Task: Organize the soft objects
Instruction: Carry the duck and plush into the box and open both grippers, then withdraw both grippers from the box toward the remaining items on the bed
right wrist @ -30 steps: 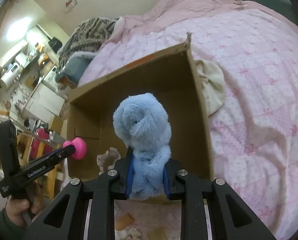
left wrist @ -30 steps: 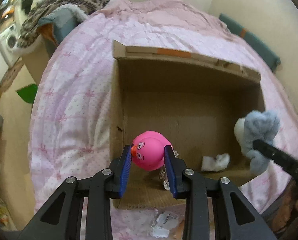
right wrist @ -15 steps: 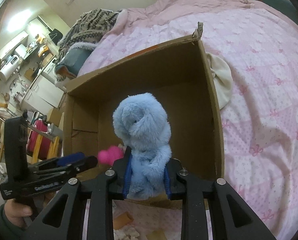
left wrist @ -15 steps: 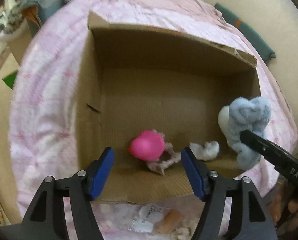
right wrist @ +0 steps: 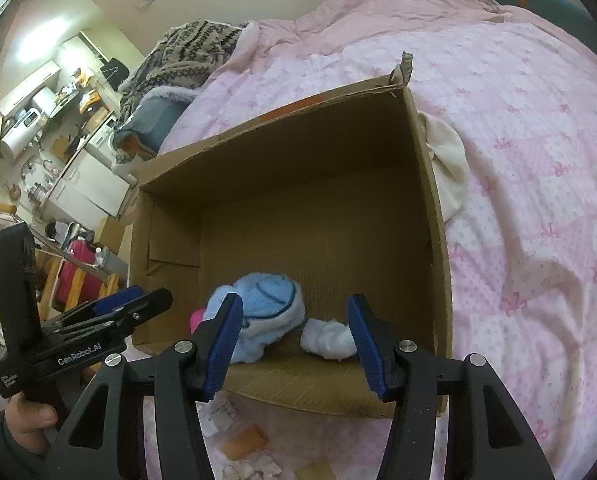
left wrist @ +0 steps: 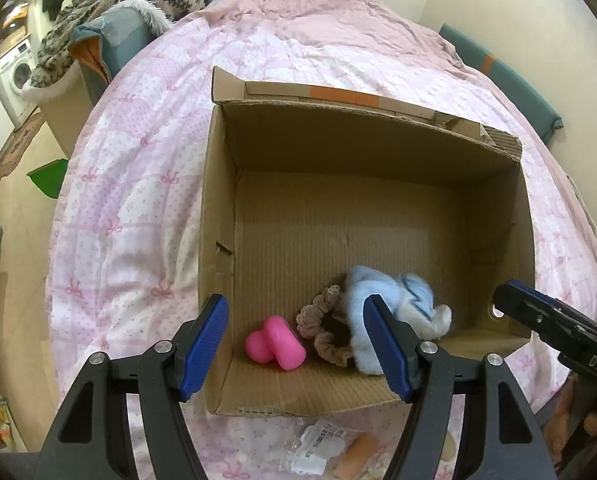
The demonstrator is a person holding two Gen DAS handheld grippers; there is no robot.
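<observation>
Left wrist: left gripper jaws apart, as before; pink toy on box floor beside scrunchie.
Right wrist: right gripper jaws now apart; blue plush dropped into box.

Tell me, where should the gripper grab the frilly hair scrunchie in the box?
Probably from above, pinching the scrunchie on its bare left loop. Its right side is tucked under the blue plush toy, and the pink toy lies close on the left.
</observation>
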